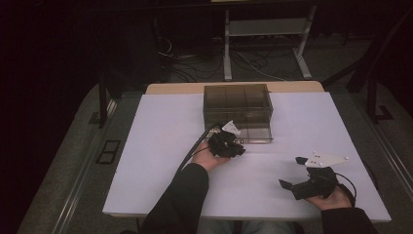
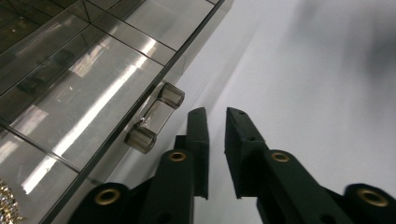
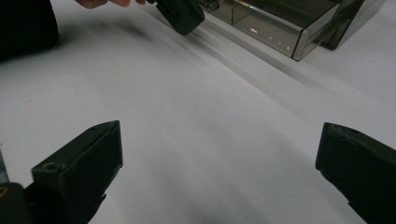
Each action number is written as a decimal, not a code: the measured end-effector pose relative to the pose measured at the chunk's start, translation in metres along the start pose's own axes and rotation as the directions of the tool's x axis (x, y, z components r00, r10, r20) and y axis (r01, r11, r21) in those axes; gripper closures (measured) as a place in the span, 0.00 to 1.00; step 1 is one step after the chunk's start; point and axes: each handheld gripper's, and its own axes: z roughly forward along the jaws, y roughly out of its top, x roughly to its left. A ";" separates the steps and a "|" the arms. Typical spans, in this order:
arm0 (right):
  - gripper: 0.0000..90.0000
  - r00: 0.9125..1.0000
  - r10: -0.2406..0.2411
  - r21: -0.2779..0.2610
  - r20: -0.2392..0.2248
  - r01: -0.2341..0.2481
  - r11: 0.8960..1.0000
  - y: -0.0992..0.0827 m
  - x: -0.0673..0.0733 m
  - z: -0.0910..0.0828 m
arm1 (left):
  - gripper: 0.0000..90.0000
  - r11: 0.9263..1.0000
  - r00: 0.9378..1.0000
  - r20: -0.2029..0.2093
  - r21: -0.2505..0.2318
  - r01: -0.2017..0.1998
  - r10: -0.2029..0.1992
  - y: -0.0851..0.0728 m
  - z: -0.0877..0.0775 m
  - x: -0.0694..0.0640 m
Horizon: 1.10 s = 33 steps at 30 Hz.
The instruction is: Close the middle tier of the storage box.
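A smoky clear plastic box (image 1: 237, 112) with compartments stands at the far middle of the white table (image 1: 156, 161). My left gripper (image 1: 237, 145) is at its front edge. In the left gripper view the jaws (image 2: 216, 114) stand almost together with a thin gap and nothing between them, just right of the box's clear bar handle (image 2: 156, 119). My right gripper (image 1: 292, 172) rests near the front right, its jaws wide apart and empty over bare table (image 3: 219, 144). The right gripper view also has the left gripper (image 3: 180, 16) and the box (image 3: 280, 23) farther off.
Something gold and glittery (image 2: 5, 205) lies in a compartment under the box's lid. Beyond the table are cables (image 1: 195, 68) and a metal stand (image 1: 265, 44) on a dark floor. A wooden edge (image 1: 175, 87) shows behind the white top.
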 end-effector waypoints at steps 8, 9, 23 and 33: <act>0.00 1.000 0.000 0.000 0.001 0.000 1.000 0.000 0.000 0.000 | 0.99 0.999 0.998 -0.067 0.041 0.006 -0.003 0.006 0.011 -0.006; 0.00 1.000 0.000 0.000 0.000 0.000 1.000 0.000 0.000 0.000 | 0.99 0.997 0.997 -0.067 0.067 -0.025 0.030 0.007 0.011 -0.004; 0.00 1.000 -0.002 -0.001 0.001 0.002 1.000 0.000 0.000 0.000 | 0.99 0.992 0.994 -0.078 0.109 -0.066 0.075 0.014 0.016 0.002; 0.00 1.000 -0.001 0.000 0.000 0.001 1.000 0.000 0.000 0.000 | 0.99 0.994 0.995 -0.081 0.096 -0.043 0.051 0.015 0.014 0.009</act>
